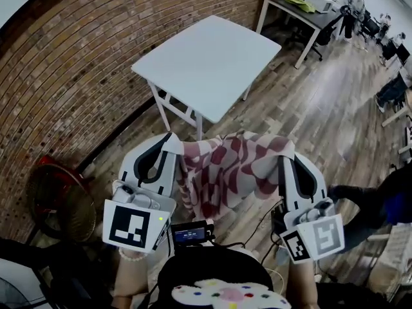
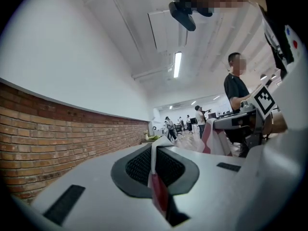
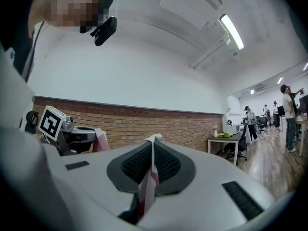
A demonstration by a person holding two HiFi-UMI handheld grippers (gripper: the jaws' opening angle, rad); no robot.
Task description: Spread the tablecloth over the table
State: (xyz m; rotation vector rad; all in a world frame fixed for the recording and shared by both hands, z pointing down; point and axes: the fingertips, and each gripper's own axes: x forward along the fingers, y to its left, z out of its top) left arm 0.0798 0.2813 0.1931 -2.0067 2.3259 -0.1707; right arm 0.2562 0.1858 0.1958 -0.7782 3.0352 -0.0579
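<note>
We have the red-and-white checked fabric tablecloth (image 1: 225, 172) hanging bunched in the air between our left hand-held gripper (image 1: 171, 145) and right hand-held gripper (image 1: 287, 159), each clamped tight on its top edge, short of the white square desk (image 1: 206, 63), which lies bare, so all the spreading is yet to do.

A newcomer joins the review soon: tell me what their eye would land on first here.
A red-and-white checked cloth hangs in the middle of the head view, stretched between the left gripper and the right gripper, each with its jaws shut on an edge. Just beyond it stands a white table, next to a brick wall.
</note>
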